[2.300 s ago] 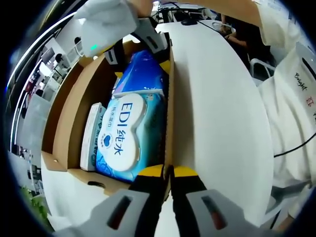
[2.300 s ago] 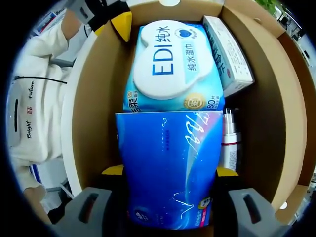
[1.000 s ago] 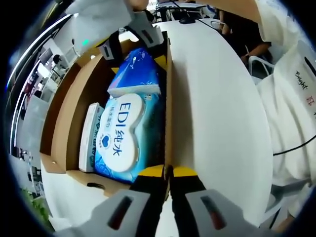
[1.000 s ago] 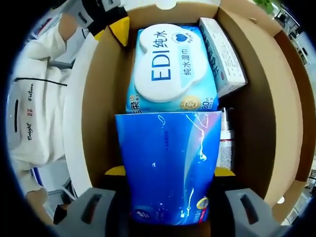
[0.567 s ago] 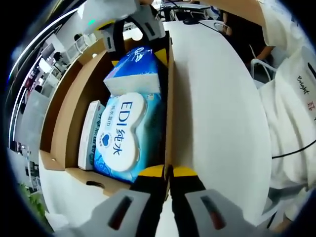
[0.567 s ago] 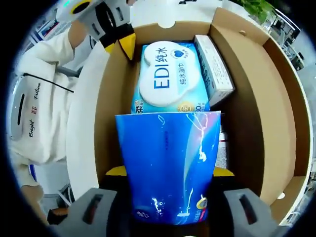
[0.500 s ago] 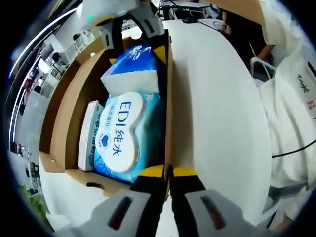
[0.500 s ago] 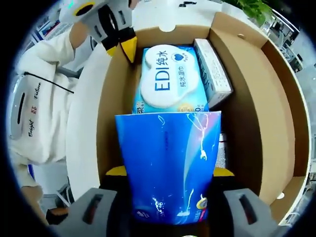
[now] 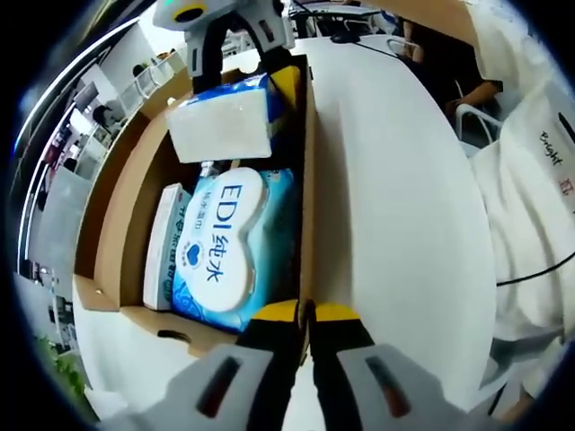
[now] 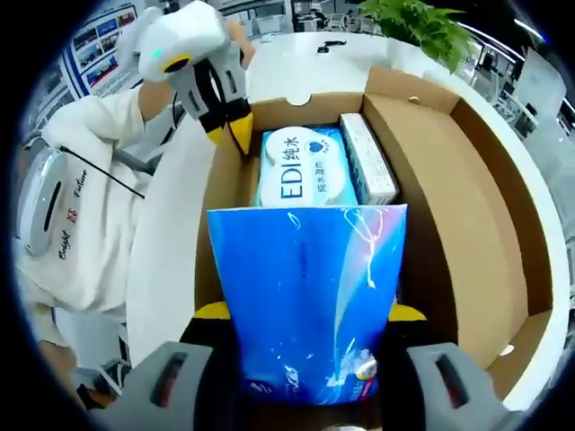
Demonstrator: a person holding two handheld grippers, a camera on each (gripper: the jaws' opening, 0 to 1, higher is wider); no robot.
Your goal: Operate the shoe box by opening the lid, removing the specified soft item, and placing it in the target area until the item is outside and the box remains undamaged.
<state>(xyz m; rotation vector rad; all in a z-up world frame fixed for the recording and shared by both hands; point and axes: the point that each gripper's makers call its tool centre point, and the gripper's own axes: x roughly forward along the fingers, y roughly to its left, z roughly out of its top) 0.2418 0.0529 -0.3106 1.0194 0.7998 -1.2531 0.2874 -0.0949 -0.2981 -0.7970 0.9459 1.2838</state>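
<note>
My right tool (image 10: 307, 314) is clamped on the blue soft pack (image 10: 307, 296), its yellow tips at either flank. The pack fills the lower centre of the right gripper view, and in the left gripper view it sits at upper centre (image 9: 225, 121), lifted above the shoe box (image 9: 112, 193), white end face toward me. My left tool (image 9: 304, 314) is pinched narrow on the box's side wall at the bottom of that view, steadying the carton; it appears again at the upper left of the right gripper view (image 10: 232, 126).

Main risk, as I judge it: the pack is squashy, so it could slide out of the grip if I swing sideways too fast, dropping back onto the contents. Its trailing edge could also catch the near wall or the open lid flap (image 10: 490, 193) at the right of the right gripper view and tear or bend the cardboard. My left pinch could crease the wall if I lean on it.

Inside the box I see 3 other things: the EDI wet-wipes pack (image 9: 220, 247) at centre, a white carton (image 9: 163, 247) against its left side, and part of a slim bottle (image 9: 207, 168) just below the lifted pack. The white bench (image 9: 395, 215) spreads across the right half of the left gripper view and looks free for setting down. A person's white sleeve (image 10: 76, 206) lies at left and a plant (image 10: 413, 27) at the top of the right gripper view.
</note>
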